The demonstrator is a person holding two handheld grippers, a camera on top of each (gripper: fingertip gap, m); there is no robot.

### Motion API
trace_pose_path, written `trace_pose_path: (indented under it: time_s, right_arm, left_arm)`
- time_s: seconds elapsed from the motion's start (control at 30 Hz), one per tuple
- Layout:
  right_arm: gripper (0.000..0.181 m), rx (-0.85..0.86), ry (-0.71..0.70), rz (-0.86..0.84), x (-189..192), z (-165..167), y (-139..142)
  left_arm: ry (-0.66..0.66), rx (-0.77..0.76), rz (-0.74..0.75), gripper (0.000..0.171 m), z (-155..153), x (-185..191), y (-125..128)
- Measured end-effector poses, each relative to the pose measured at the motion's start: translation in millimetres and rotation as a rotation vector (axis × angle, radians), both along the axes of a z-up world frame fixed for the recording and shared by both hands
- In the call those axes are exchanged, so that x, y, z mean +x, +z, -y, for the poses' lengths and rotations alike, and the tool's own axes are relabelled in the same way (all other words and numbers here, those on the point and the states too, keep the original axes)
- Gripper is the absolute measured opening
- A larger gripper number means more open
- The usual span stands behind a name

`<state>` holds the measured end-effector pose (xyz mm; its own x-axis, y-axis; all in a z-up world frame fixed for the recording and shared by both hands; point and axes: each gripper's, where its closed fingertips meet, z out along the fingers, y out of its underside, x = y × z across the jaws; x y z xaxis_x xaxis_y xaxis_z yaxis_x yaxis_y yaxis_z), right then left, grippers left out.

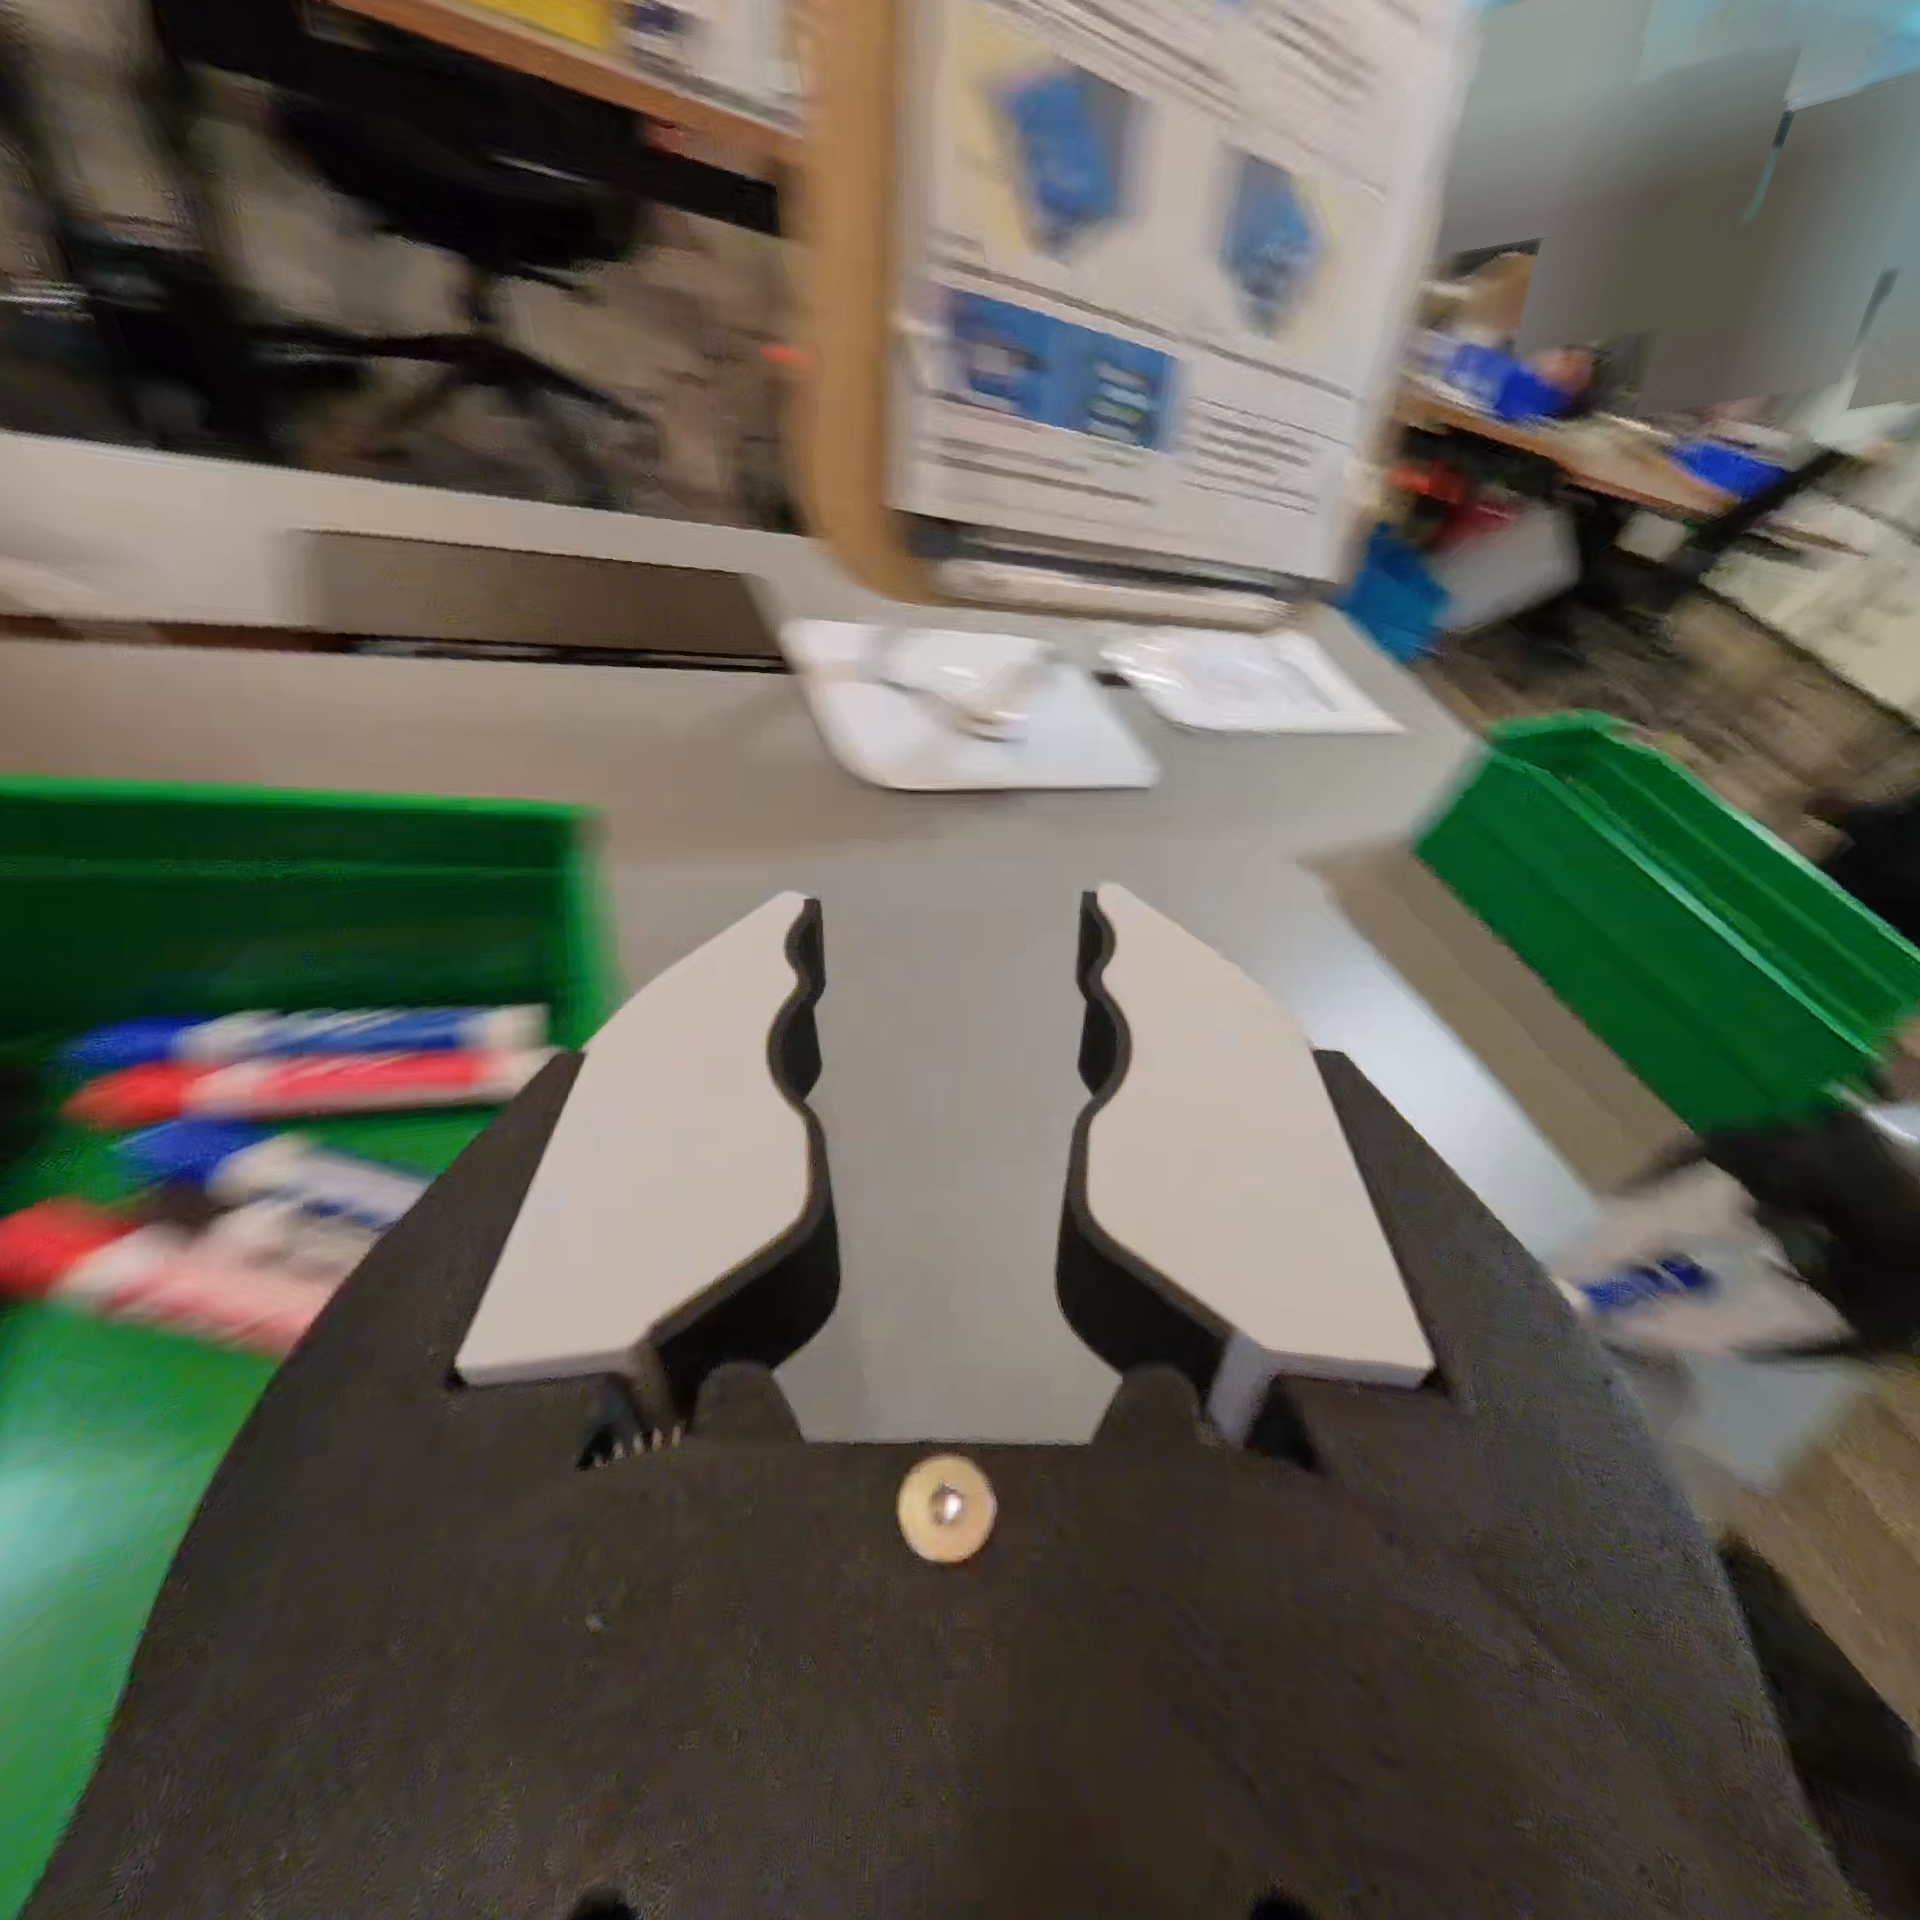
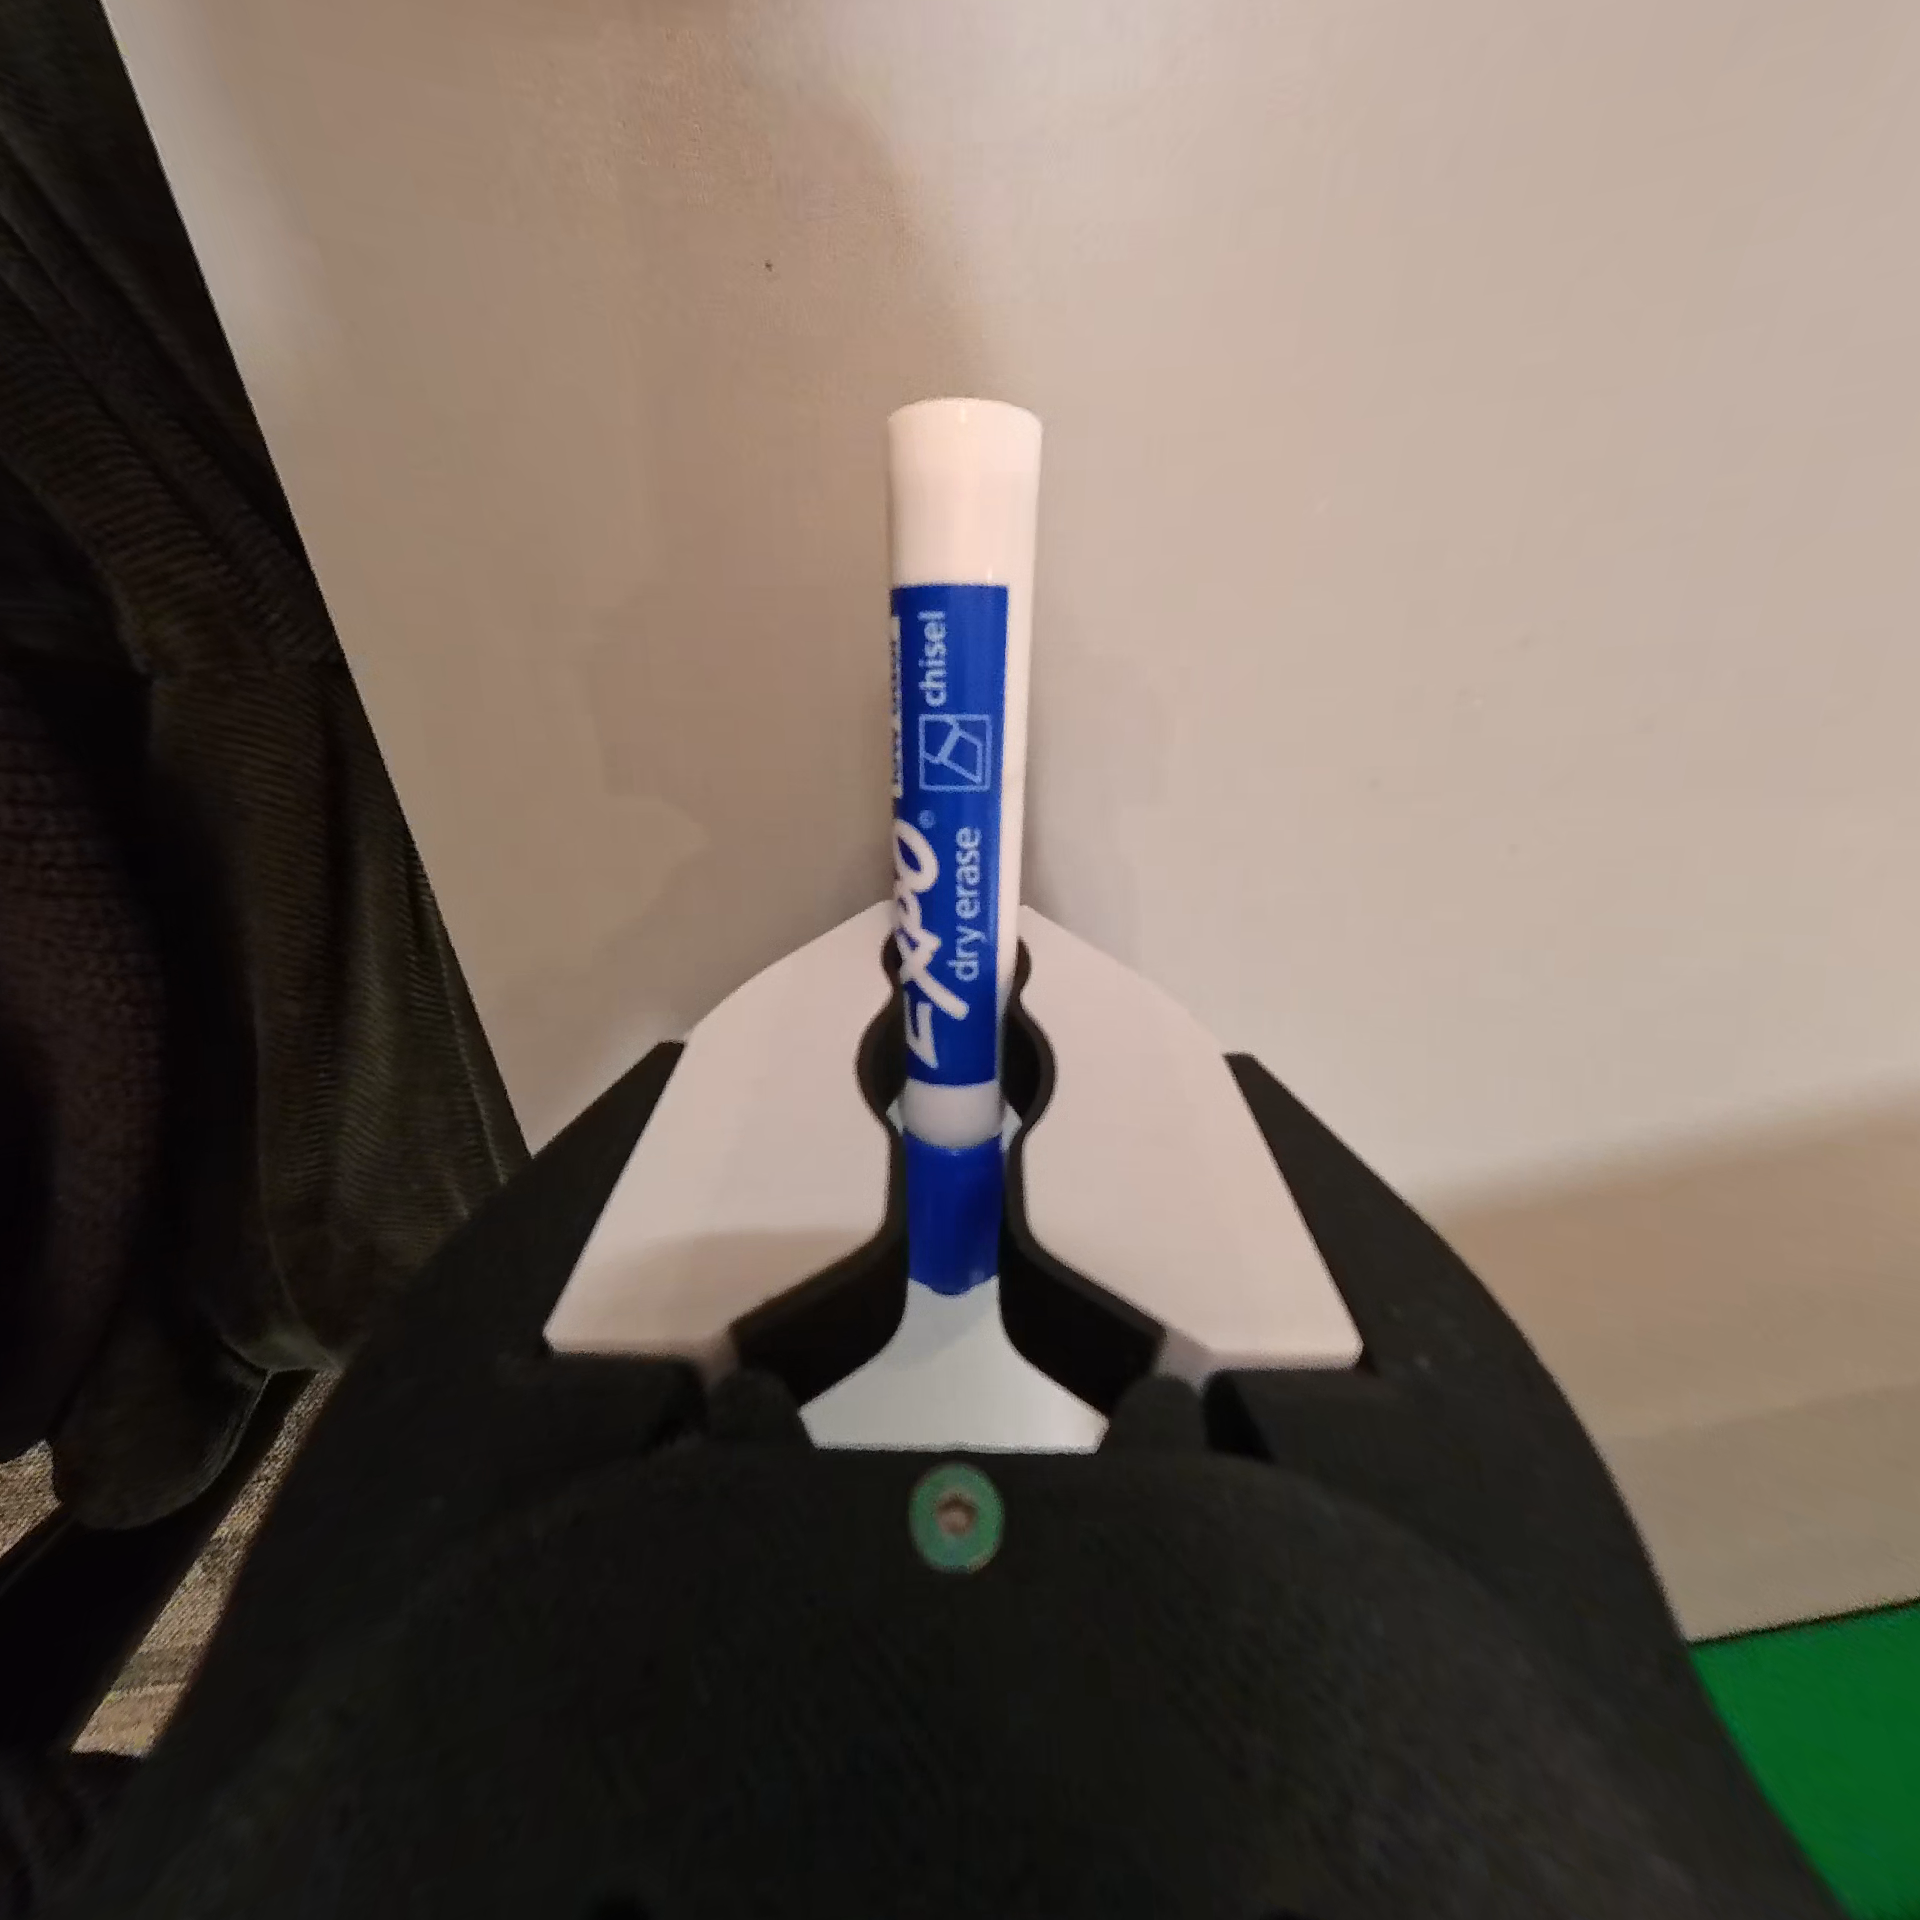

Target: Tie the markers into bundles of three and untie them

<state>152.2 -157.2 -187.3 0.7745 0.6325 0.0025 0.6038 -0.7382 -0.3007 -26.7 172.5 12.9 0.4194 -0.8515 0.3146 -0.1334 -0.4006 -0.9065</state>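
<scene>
My left gripper is open and empty above the grey table. Several red and blue markers lie in a green bin to its left. My right gripper is shut on a blue marker with a white barrel. The marker points straight out along the fingers over the pale tabletop. In the left wrist view the right gripper shows blurred at the right edge, with the blue marker in it.
A second green bin stands at the right of the table. White papers and a standing poster board are at the far side. A dark sleeve fills the left of the right wrist view. A green bin corner shows low right. The gap from one gripper's tips to the other's is roughly 45 cm.
</scene>
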Motion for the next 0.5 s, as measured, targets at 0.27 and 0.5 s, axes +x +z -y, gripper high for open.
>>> trace_pose_path:
  time_s: [0.27,0.5]
  right_arm:
    - [0.014,0.004,-0.001,0.029,1,-3,0]
    - [0.014,0.005,0.000,0.030,0,-3,0]
  left_arm:
    - [0.341,-0.307,-0.351,0.074,-89,-109,-118]
    - [0.358,-0.278,-0.621,0.069,-99,-98,-178]
